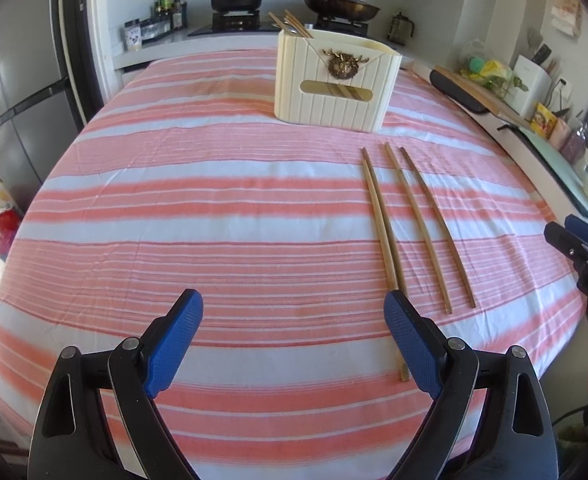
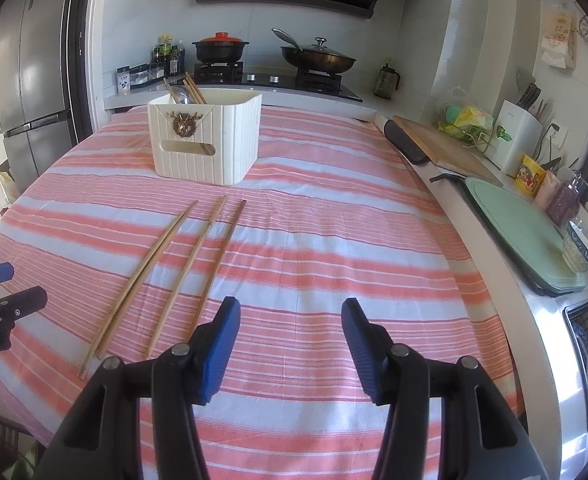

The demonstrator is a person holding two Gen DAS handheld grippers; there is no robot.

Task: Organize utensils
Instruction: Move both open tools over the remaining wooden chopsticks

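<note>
1. We are holding the left gripper (image 1: 294,312) with its jaws wide apart and empty, low over the striped tablecloth (image 1: 174,200), its right finger just over the near end of the closest chopstick pair (image 1: 381,232).
2. We are keeping the right gripper (image 2: 290,320) parted too, gripping nothing.
3. Four wooden chopsticks are lying loose before the cream utensil holder (image 1: 333,84), which already has chopsticks and a spoon in it.
4. We are judging this the approach step; next we need to centre on one pair and close.
</note>
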